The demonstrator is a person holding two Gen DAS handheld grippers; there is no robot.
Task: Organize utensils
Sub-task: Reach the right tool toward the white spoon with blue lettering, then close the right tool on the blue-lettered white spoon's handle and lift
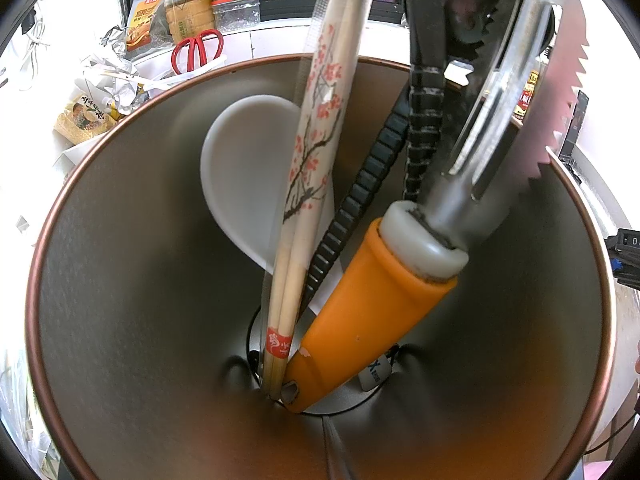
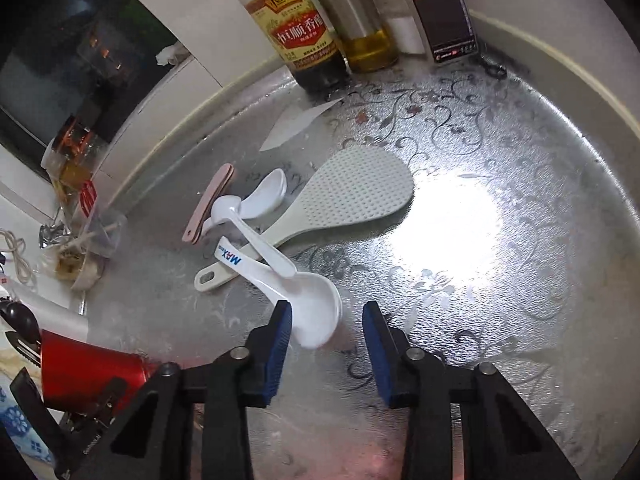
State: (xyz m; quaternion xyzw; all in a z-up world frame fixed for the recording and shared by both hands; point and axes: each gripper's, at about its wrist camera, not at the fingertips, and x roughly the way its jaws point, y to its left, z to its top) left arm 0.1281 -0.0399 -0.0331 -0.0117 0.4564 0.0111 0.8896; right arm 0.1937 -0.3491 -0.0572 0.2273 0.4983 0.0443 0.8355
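The right gripper (image 2: 326,344), jaws apart and gripping nothing, brackets the bowl of the white plastic MAX-printed spoon (image 2: 308,312); its handle runs up-left toward the pale dimpled rice paddle (image 2: 352,196).

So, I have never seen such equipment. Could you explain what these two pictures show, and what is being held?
There is no robot. A person holds a two-finger gripper in each hand, and each gripper carries a wide-angle camera.

The left camera looks down into a metal utensil holder. Wrapped chopsticks and an orange-handled tool already stand inside.

The right camera looks at a silver counter. A white spoon, a rice paddle and bottles lie or stand there. The right gripper is open, with the spoon's bowl between its blue pads, not yet clamped. At the lower left, the left gripper seems to grip the holder, which is red outside.
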